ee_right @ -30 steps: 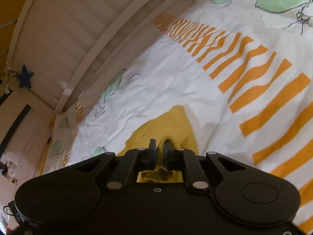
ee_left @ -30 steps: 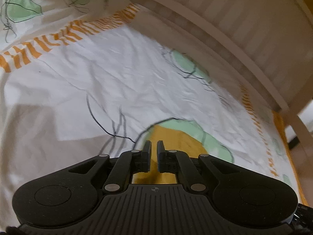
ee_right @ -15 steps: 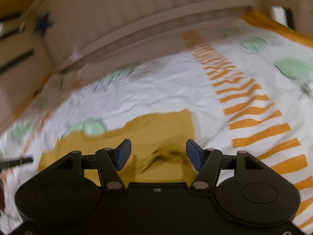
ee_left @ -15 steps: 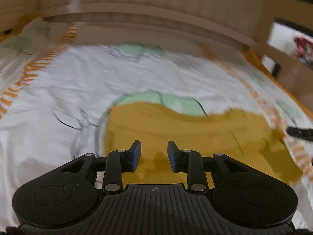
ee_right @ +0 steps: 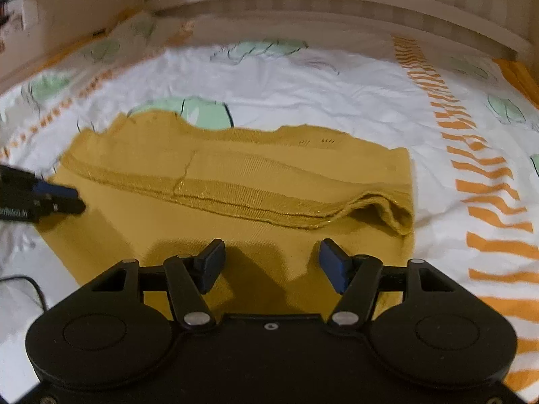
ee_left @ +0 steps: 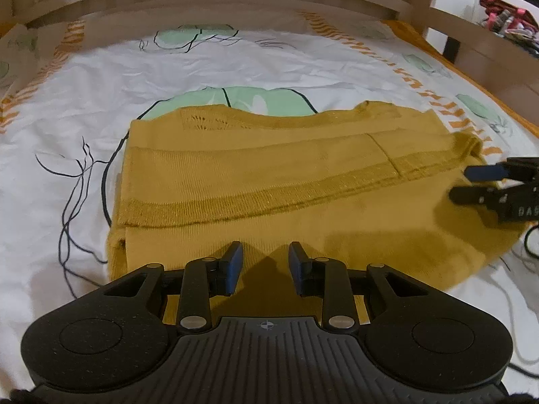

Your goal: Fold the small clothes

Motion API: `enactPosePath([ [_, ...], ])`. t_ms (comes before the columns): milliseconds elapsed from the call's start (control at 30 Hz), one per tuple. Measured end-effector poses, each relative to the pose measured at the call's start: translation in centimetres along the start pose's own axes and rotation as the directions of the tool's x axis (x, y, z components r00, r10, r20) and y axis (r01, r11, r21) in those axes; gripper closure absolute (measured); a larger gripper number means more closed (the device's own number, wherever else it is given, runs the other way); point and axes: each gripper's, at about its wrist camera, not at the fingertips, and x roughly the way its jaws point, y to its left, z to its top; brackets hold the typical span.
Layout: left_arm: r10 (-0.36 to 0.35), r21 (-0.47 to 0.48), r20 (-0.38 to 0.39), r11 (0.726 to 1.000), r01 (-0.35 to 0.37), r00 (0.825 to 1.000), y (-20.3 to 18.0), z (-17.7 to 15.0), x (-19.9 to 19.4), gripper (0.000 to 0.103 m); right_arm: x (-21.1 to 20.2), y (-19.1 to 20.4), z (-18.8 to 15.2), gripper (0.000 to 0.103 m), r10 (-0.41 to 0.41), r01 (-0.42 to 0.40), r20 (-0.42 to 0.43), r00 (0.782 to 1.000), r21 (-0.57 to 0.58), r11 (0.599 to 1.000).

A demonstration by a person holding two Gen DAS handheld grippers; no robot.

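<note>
Garment: folded mustard knit garment (ee_left: 286, 181) mid-frame on the bed sheet (ee_left: 84, 101), beyond both tongs.
Left tongs (ee_left: 265, 262): parted, empty.
Right tongs (ee_right: 271, 262): wider, empty.

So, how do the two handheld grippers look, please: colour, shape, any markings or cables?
Both are matte black. The left gripper has a ribbed top plate with a small crosshair mark, round side lobes, silver pivot pins and blue pads. The right gripper has a smooth plate and the same blue pads; white lettering shows on its side. A thin black cable lies beside it.
</note>
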Motion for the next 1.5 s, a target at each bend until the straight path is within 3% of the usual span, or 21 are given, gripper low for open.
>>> enactPosePath([
  [267, -0.010, -0.076, -0.005, 0.997, 0.009, 1.000, 1.4, 3.5, 2.4, 0.074, 2.7, -0.2, 2.7, 0.031, -0.017, 0.017, -0.027, 0.999, -0.011, 1.000],
  [567, 0.039, -0.191, -0.030, 0.981, -0.044, 0.999, 4.2, 7.5, 5.6, 0.073, 6.5, -4.2, 6.6, 0.031, -0.020, 0.032, -0.063, 0.998, 0.186, 0.982],
  [800, 0.107, -0.253, -0.040, 0.961, -0.113, 0.993, 6.5, 8.6, 5.9, 0.073, 6.8, -6.6, 7.1, 0.031, -0.026, 0.041, -0.054, 0.998, 0.297, 0.954],
  [933, 0.106, -0.243, -0.045, 0.963, -0.114, 0.993, 5.8, 8.1, 4.5, 0.073, 5.3, -5.3, 7.2, 0.031, -0.040, 0.043, -0.017, 0.999, 0.249, 0.967],
  [1100, 0.100, -0.205, -0.040, 0.973, -0.106, 0.994, 4.3, 7.0, 3.3, 0.071, 3.8, -1.9, 7.1, 0.028, 0.010, -0.014, 0.026, 1.000, 0.162, 0.987],
  [1233, 0.117, -0.173, -0.088, 0.976, -0.130, 0.989, 3.6, 5.7, 4.0, 0.064, 4.8, 0.4, 6.1, 0.026, -0.001, 0.003, -0.042, 0.999, 0.051, 0.999],
  [1300, 0.126, -0.160, -0.082, 0.978, -0.138, 0.989, 3.6, 5.2, 4.3, 0.062, 5.6, 0.2, 5.2, 0.025, -0.039, 0.042, -0.080, 0.996, 0.042, 0.998],
  [1367, 0.136, -0.151, -0.084, 0.978, -0.147, 0.987, 3.4, 5.2, 4.5, 0.061, 5.7, -0.7, 4.4, 0.017, -0.063, 0.068, -0.071, 0.995, 0.062, 0.996],
  [1500, 0.160, -0.129, -0.094, 0.977, -0.171, 0.983, 2.9, 5.2, 4.6, 0.060, 5.1, -2.0, 3.8, 0.017, -0.103, 0.109, -0.056, 0.993, 0.114, 0.987],
])
